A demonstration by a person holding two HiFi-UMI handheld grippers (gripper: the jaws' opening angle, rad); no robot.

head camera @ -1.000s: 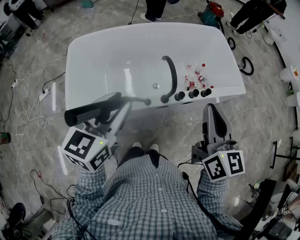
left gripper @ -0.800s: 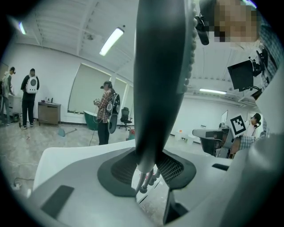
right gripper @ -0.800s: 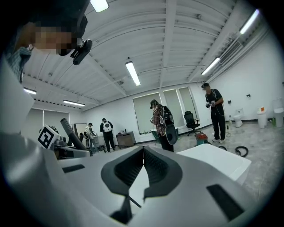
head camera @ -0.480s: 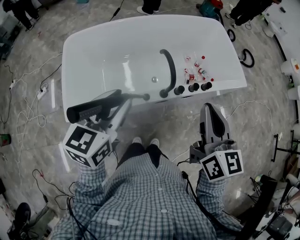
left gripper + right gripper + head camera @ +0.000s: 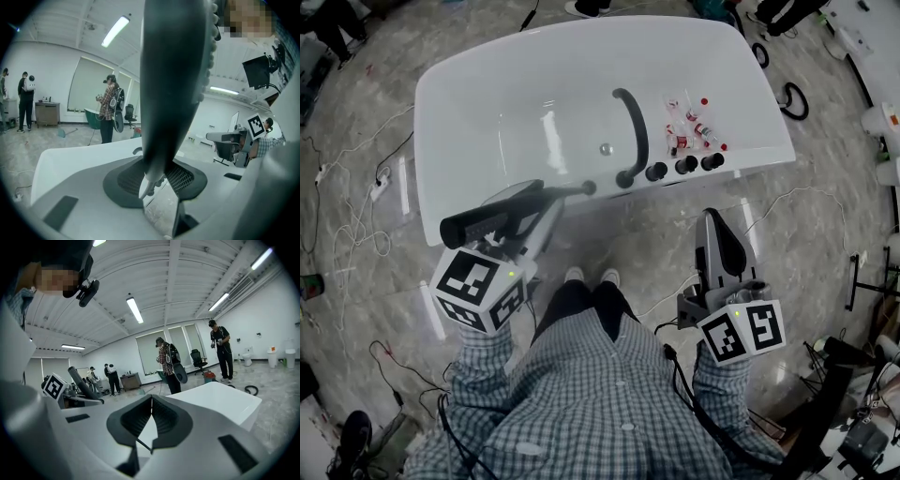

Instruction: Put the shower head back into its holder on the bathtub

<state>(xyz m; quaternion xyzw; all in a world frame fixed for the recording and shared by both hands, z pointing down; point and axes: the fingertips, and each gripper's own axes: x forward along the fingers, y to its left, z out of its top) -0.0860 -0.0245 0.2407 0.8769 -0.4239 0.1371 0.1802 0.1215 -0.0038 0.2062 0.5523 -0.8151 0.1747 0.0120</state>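
Bottles (image 5: 694, 133) crowd the bathtub (image 5: 487, 103) rim; left hand-held gripper (image 5: 542, 211) clamps the shower head (image 5: 478, 225), right hand-held gripper (image 5: 713, 225) closed, empty; cables (image 5: 352, 230) cross the floor (image 5: 825, 216).

The black shower head (image 5: 485, 223) lay roughly level at left centre, its handle pointing toward the white bathtub (image 5: 478, 70) filling the upper frame.

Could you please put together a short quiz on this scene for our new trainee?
1. Which gripper holds the shower head?
2. True or false: the right gripper is shut with nothing between its jaws.
3. The small bottles sit on: A) the floor, B) the rim of the bathtub, C) a chair.
Key: 1, the left gripper; 2, true; 3, B.
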